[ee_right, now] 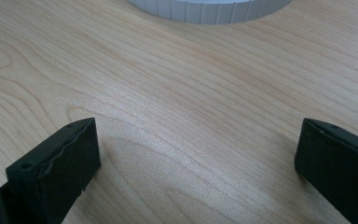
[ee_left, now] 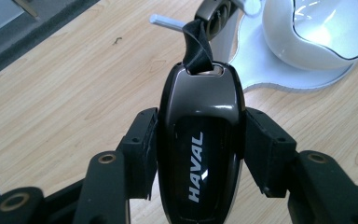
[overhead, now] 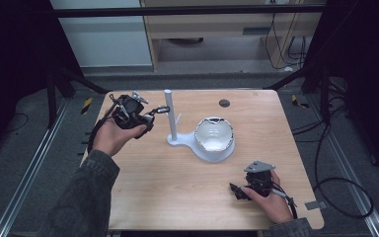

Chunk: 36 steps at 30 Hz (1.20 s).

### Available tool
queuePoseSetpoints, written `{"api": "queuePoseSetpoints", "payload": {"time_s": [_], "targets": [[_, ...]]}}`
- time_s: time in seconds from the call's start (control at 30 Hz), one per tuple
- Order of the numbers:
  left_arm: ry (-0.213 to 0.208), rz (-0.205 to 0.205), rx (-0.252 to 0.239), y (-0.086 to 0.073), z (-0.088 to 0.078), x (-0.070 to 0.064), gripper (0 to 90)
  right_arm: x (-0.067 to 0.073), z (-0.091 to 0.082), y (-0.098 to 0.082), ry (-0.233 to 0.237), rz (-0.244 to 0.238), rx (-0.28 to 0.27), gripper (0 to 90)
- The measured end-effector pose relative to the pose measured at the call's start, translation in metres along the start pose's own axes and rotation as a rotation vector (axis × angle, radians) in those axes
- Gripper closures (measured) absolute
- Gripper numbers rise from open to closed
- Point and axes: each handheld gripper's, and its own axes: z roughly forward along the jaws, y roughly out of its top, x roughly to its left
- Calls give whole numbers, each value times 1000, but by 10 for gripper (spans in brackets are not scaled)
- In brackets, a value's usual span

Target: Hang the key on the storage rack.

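Observation:
A glossy black car key fob (ee_left: 200, 158) marked HAVAL sits between the pads of my left gripper (ee_left: 198, 133), which is shut on its sides. A black strap and a metal ring (ee_left: 214, 11) hang off the fob's far end, close to a white peg (ee_left: 165, 21) on the stand. In the high view my left gripper (overhead: 149, 117) holds the fob (overhead: 161, 110) just left of the white stand's upright post (overhead: 170, 116). The stand's base carries a white bowl (overhead: 214, 133). My right gripper (overhead: 235, 189) rests open near the table's front right, nothing between its jaws (ee_right: 198, 154).
The wooden table (overhead: 177, 187) has a small dark round spot (overhead: 224, 103) near its far edge. The ribbed rim of the stand's white base (ee_right: 209, 9) lies ahead of the right gripper. Dark floor, rails and cables surround the table.

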Motion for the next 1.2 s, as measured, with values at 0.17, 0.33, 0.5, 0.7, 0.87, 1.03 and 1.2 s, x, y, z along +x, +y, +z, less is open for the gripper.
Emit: {"api": "queuePoseSetpoints", "payload": {"time_s": [0.17, 0.33, 0.5, 0.7, 0.87, 1.03, 1.2], "targets": [[-1, 2, -5, -6, 7, -4, 486, 0, 0, 0, 0, 0, 0, 4], [-5, -1, -11, -10, 13, -7, 486, 0, 0, 0, 1, -1, -1, 4], [-8, -11, -31, -16, 22, -12, 486, 0, 0, 0, 0, -2, -1, 4], [-29, -10, -48, -23, 36, -21, 486, 0, 0, 0, 1, 2, 0, 4], [-40, -21, -65, -25, 45, -27, 485, 0, 0, 0, 2, 3, 1, 4], [-37, -28, -91, -27, 51, -29, 484, 0, 0, 0, 2, 4, 1, 4], [-42, -49, -131, -31, 60, -31, 484, 0, 0, 0, 2, 4, 1, 4]]}}
